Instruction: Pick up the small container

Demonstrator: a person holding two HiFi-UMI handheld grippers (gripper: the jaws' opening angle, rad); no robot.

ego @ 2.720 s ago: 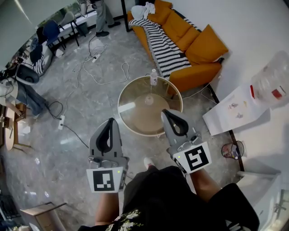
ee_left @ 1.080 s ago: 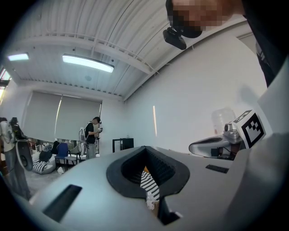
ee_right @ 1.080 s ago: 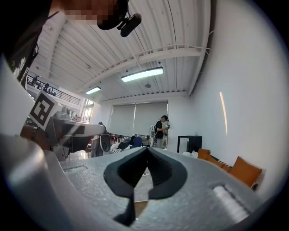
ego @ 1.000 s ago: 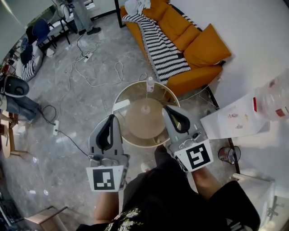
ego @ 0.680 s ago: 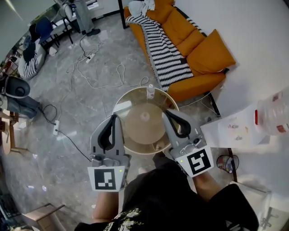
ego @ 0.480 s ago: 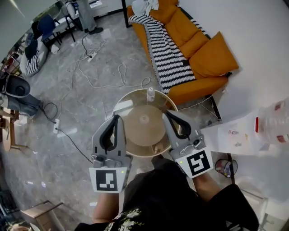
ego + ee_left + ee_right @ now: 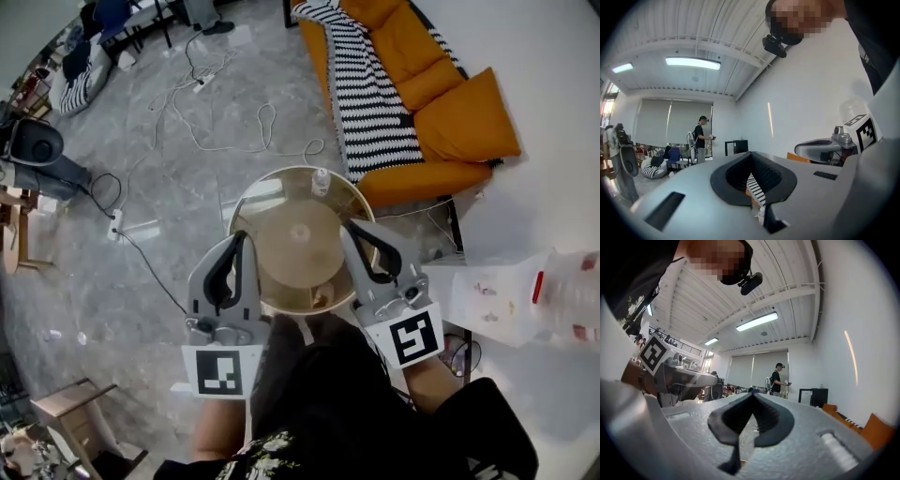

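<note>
The small container (image 7: 321, 181), a little clear bottle with a pale cap, stands upright at the far edge of the round glass table (image 7: 251, 208). My left gripper (image 7: 243, 235) hovers over the table's near left rim, shut, with nothing in it. Over the near right rim my right gripper (image 7: 346, 229) is also shut and empty. Both point toward the bottle and stay well short of it. In the left gripper view the closed jaw tips (image 7: 751, 153) meet, and the bottle (image 7: 761, 214) shows through the gap below them. The right gripper view shows its tips (image 7: 752, 393) closed.
An orange sofa (image 7: 441, 89) with a striped blanket (image 7: 370, 84) stands beyond the table. Cables (image 7: 234, 131) trail over the marble floor. A white box (image 7: 492, 300) and a large plastic jug (image 7: 570, 295) sit at the right. Small brown bits (image 7: 321, 299) lie near the table's front edge.
The table has drawn closer between the two grippers, which now reach over its near rim. Both grippers stay shut and empty.
</note>
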